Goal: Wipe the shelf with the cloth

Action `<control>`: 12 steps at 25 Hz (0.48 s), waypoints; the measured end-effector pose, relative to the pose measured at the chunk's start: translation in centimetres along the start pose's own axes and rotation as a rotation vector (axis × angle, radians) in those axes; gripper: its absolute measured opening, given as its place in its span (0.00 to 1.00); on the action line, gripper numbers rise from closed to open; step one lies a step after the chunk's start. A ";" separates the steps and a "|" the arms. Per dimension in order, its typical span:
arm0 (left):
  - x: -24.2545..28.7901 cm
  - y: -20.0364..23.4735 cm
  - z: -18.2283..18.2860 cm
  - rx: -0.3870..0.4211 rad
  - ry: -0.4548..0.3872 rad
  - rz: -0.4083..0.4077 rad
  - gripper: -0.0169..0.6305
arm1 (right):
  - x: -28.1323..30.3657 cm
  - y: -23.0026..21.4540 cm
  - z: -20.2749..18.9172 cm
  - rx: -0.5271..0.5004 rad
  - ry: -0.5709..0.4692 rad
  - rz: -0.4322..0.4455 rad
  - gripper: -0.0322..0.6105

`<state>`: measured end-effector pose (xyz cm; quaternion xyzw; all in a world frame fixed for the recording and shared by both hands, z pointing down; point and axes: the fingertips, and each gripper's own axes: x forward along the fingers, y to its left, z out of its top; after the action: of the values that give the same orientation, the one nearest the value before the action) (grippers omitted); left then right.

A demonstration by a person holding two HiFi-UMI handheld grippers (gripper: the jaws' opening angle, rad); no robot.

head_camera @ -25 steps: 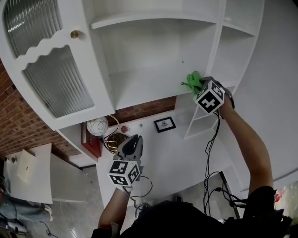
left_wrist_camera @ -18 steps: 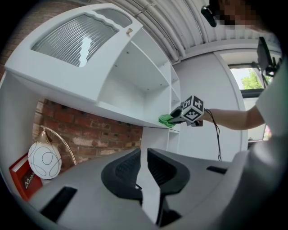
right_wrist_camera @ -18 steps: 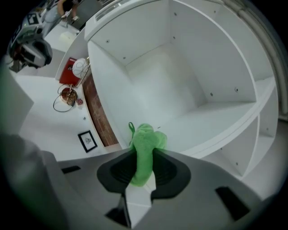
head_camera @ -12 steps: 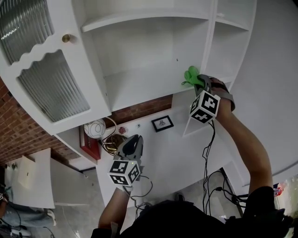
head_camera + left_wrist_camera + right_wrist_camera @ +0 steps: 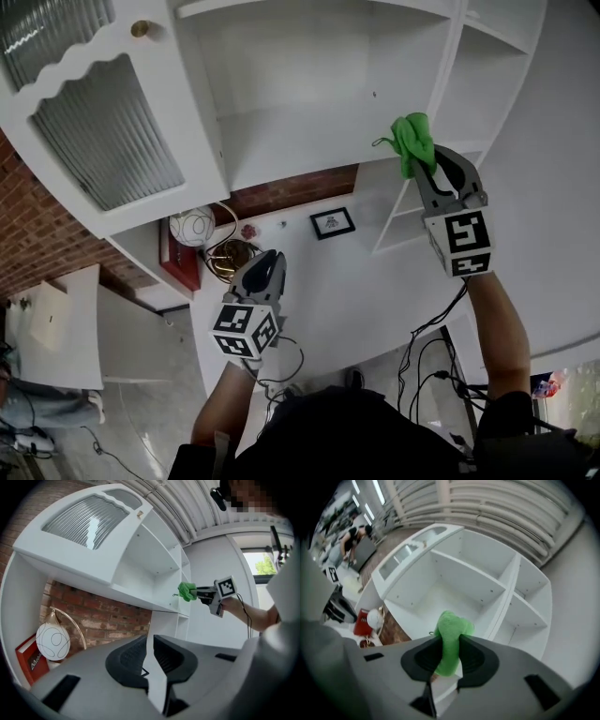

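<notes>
holding the green cloth (image 5: 412,141) clamped in the right gripper (image 5: 421,161) at the front right corner of the shelf (image 5: 300,141), left gripper (image 5: 265,264) idling below, jaws nearly together, empty; likely needing flat pressure, overlapping leftward sweeps.

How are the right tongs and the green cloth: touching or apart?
Touching. The right gripper view shows the right tongs clamped on the green cloth.
</notes>
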<state>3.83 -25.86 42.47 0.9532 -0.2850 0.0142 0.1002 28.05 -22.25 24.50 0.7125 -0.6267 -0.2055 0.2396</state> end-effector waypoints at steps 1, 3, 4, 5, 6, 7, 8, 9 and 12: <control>-0.5 0.5 -0.4 -0.004 0.004 0.019 0.10 | -0.7 0.8 -0.4 0.074 -0.035 0.019 0.19; -1.4 1.7 -1.3 -0.008 0.019 0.066 0.10 | -1.7 2.8 -2.0 0.174 -0.074 0.052 0.19; -1.9 2.3 -1.9 -0.011 0.027 0.091 0.10 | -2.0 4.1 -2.9 0.198 -0.080 0.067 0.19; -2.3 2.9 -2.4 -0.017 0.035 0.114 0.10 | -2.3 5.5 -3.8 0.213 -0.082 0.084 0.19; -2.8 3.4 -2.9 -0.021 0.042 0.134 0.10 | -2.6 7.0 -4.7 0.229 -0.080 0.104 0.19; -3.4 3.9 -3.4 -0.023 0.047 0.155 0.10 | -2.9 8.3 -5.5 0.248 -0.076 0.126 0.19; -3.9 4.2 -3.7 -0.019 0.052 0.175 0.10 | -3.2 9.6 -6.2 0.271 -0.070 0.148 0.19; -4.5 4.6 -4.0 -0.014 0.056 0.195 0.10 | -3.5 10.7 -6.9 0.294 -0.062 0.168 0.19; -6.1 5.4 -5.0 -0.011 0.069 0.247 0.10 | -4.2 12.3 -9.0 0.370 -0.046 0.182 0.20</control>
<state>-4.03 -25.98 47.81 0.9092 -0.3965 0.0574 0.1129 23.06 -18.56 39.09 0.6799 -0.7209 -0.0805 0.1078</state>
